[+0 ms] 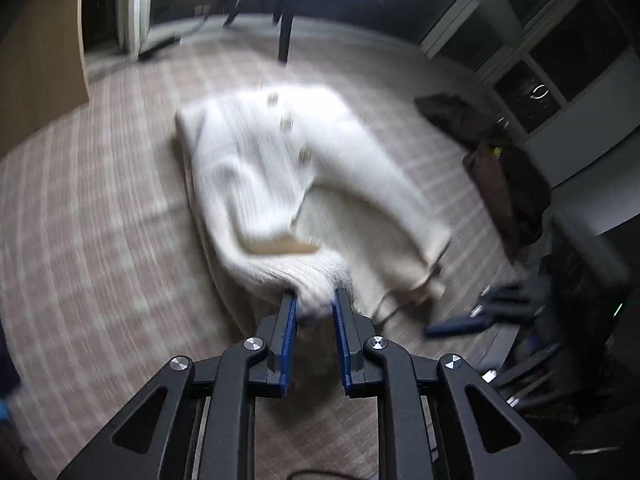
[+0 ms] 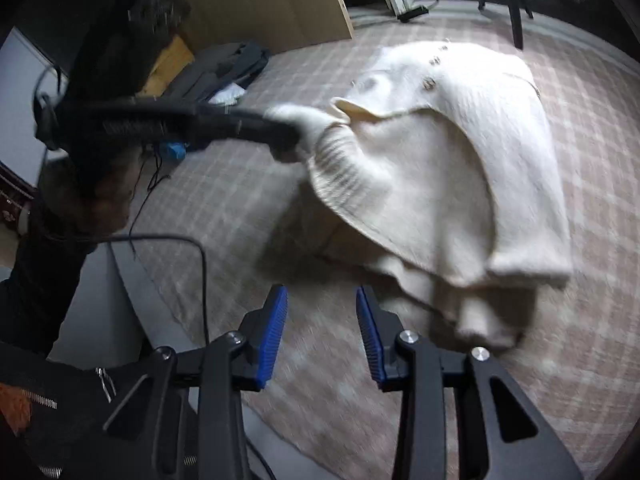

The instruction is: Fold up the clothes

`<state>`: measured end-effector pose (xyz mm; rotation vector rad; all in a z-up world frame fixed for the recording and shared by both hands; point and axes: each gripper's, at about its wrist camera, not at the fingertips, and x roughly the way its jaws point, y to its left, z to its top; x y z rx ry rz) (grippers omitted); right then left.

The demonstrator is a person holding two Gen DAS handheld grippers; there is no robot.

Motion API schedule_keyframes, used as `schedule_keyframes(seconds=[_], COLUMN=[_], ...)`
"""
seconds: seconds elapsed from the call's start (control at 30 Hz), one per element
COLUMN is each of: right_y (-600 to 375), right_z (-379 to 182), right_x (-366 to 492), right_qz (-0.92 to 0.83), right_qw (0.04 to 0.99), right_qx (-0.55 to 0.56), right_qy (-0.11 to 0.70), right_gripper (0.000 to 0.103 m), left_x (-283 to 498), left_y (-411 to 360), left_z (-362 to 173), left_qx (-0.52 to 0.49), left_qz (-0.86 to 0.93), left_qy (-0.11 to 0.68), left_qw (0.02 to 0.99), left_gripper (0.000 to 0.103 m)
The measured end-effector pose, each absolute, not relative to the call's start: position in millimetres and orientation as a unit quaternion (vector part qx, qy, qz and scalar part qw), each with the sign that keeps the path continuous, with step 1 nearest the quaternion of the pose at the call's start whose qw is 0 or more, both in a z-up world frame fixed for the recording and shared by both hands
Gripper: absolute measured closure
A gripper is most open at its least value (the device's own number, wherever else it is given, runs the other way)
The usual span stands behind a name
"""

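- Rug (image 1: 100,208), pale plaid, covers the floor; wooden board (image 2: 264,0) leans at its far edge; dark chair legs (image 1: 285,36) and a white door frame (image 1: 138,8) beyond; dim room.
- Dark clothes (image 1: 504,168) heaped at the rug's right edge in the left view; grey clothes (image 2: 228,68) by the board in the right view.
- Cardigan (image 1: 280,160), cream knit with buttons, lies mid-rug, its near part lifted off the rug; frames blurred.
- Left gripper (image 1: 314,304): jaws nearly together, clamped on a bunch of the cardigan's ribbed edge; seen side-on in the right view (image 2: 288,140), fabric raised from there.
- Right gripper (image 2: 322,320): jaws wide apart, holding nothing, above the rug just beside the cardigan's near hem, not touching.
- No readable writing or labels.
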<state>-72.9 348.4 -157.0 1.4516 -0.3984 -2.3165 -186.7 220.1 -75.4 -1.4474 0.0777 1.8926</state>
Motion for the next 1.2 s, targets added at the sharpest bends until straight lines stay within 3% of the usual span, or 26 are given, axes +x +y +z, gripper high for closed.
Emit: schedule_keyframes(seconds=[0.5, 0.53, 0.57, 0.67, 0.97, 1.03, 1.07, 1.1, 1.13, 1.2], right_y=[278.7, 277.3, 278.2, 291.0, 338.0, 330.8, 324.2, 316.6, 307.5, 291.1], right_z=[-193.3, -195.0, -196.4, -191.2, -183.6, -180.2, -178.8, -177.6, -177.4, -181.4], right_x=[-149.1, -153.0, -155.3, -150.9, -110.6, -112.4, -116.2, -121.2, -127.4, -140.3], right_qz=[-0.855, -0.856, -0.856, -0.862, -0.859, -0.862, -0.863, -0.863, -0.865, -0.868], right_qw=[0.075, 0.065, 0.056, 0.051, 0.004, 0.007, 0.011, 0.016, 0.024, 0.025], right_qx=[0.509, 0.510, 0.512, 0.496, 0.483, 0.480, 0.482, 0.485, 0.486, 0.488], right_qy=[-0.066, -0.059, -0.052, -0.087, -0.168, -0.161, -0.152, -0.140, -0.125, -0.091], right_gripper=[0.068, 0.072, 0.083, 0.097, 0.098, 0.096, 0.088, 0.070, 0.063, 0.061], left_x=[-230.5, -231.3, -231.7, -231.4, -226.1, -226.3, -226.9, -228.1, -229.2, -231.2], left_y=[229.4, 228.3, 227.3, 224.6, 216.6, 215.9, 215.4, 214.8, 214.0, 212.1], left_z=[-68.8, -68.4, -67.9, -65.8, -54.1, -52.3, -51.8, -51.5, -51.6, -51.9], left_qx=[-0.560, -0.560, -0.559, -0.555, -0.538, -0.536, -0.536, -0.537, -0.537, -0.538], left_qz=[0.725, 0.725, 0.724, 0.724, 0.732, 0.734, 0.734, 0.734, 0.733, 0.735], left_qy=[0.013, 0.013, 0.013, 0.011, 0.007, 0.007, 0.004, 0.000, -0.004, -0.008], left_qw=[0.400, 0.402, 0.403, 0.408, 0.418, 0.417, 0.417, 0.417, 0.417, 0.414], left_gripper=[0.086, 0.086, 0.086, 0.086, 0.086, 0.086, 0.087, 0.087, 0.087, 0.090])
